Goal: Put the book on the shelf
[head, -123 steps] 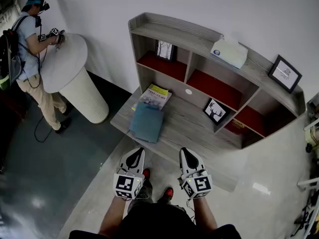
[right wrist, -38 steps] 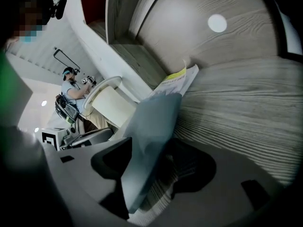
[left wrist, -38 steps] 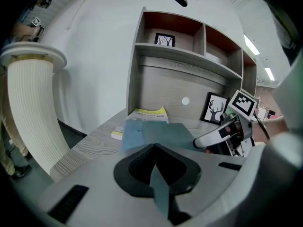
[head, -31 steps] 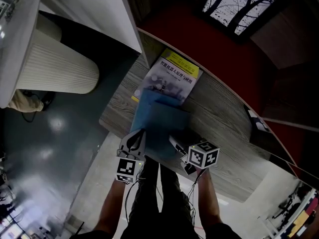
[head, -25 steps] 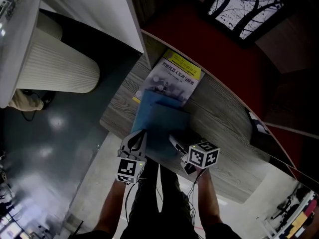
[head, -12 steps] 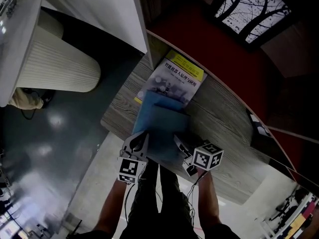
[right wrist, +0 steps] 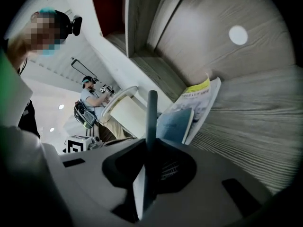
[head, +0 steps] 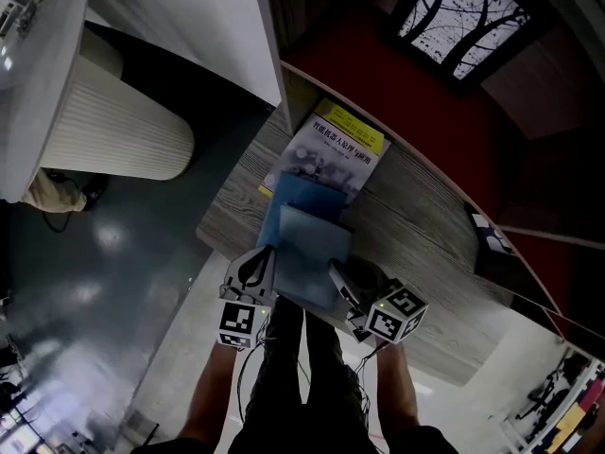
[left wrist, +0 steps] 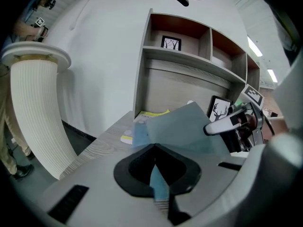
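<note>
A thin blue book [head: 312, 249] is tilted up off the stack at the desk's [head: 425, 225] near edge. My left gripper [head: 262, 258] is shut on its left edge, which shows as a blue strip in the jaws [left wrist: 157, 183]. The right gripper [head: 342, 280] holds the right edge; its jaws are closing, and the book's edge [right wrist: 150, 122] stands between them. Another blue book [right wrist: 175, 126] lies flat on a yellow-and-white book [head: 336, 149]. The shelf [left wrist: 189, 56] with red-lined compartments [head: 378, 93] rises behind the desk.
A white ribbed pedestal table [head: 113, 140] stands left of the desk, with a person [right wrist: 87, 103] at it. A framed tree picture [head: 463, 17] sits in the shelf. A small deer picture [left wrist: 218, 110] leans at the desk's back right.
The right gripper has closed on the blue book's right edge. The book has lifted and tilted off the stack. The left gripper has barely moved.
</note>
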